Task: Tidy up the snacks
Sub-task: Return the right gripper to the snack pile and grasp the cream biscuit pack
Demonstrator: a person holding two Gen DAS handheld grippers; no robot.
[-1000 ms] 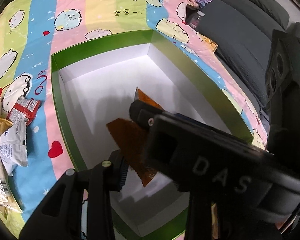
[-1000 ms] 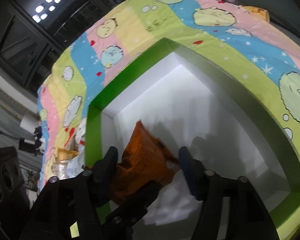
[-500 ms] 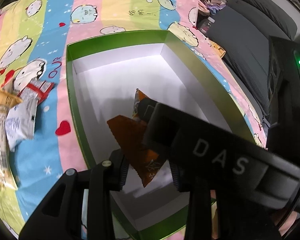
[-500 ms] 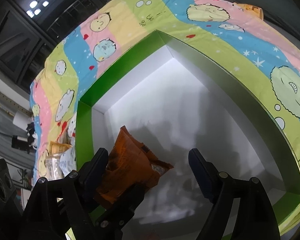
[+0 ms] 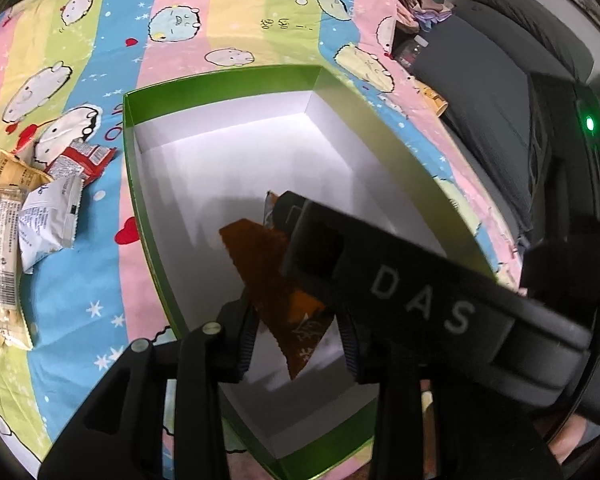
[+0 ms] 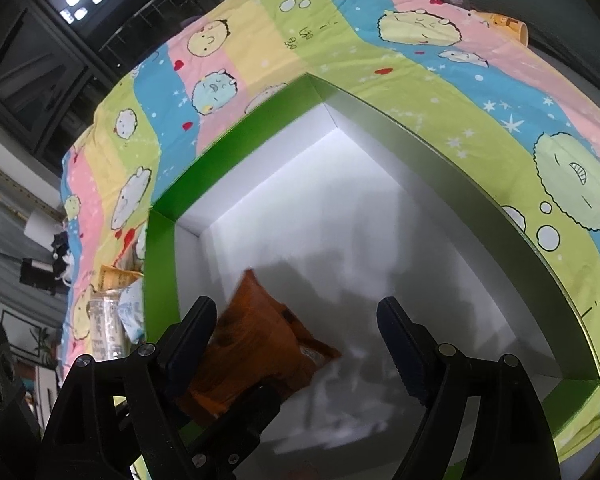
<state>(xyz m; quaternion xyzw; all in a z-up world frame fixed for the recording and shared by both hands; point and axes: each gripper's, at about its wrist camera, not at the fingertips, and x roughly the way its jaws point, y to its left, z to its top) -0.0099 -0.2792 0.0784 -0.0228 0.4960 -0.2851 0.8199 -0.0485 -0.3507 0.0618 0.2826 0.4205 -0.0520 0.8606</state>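
An orange snack packet [image 5: 276,280] hangs over the white floor of the green-rimmed box [image 5: 228,80]. My left gripper [image 5: 296,332] pinches its lower part; the jaws are just starting to open and the pads still touch the packet. In the right wrist view the same packet [image 6: 256,344] lies beside the left finger [image 6: 192,332] of my right gripper [image 6: 298,344], which is open wide and holds nothing. One of the left gripper's fingers [image 6: 256,408] shows below the packet. The right gripper's black body [image 5: 420,300] crosses the left wrist view and hides part of the box [image 6: 236,140].
On the striped cartoon blanket [image 5: 240,12], left of the box, lie a red packet [image 5: 82,158], a white packet [image 5: 50,216], a yellow packet [image 5: 16,172] and a clear-wrapped bar [image 5: 0,248]. A dark grey sofa [image 5: 480,72] stands at the right.
The right gripper's jaws have spread apart and let go of the orange packet. The packet stays between the left gripper's fingers, which have drawn back a little from the box's far wall.
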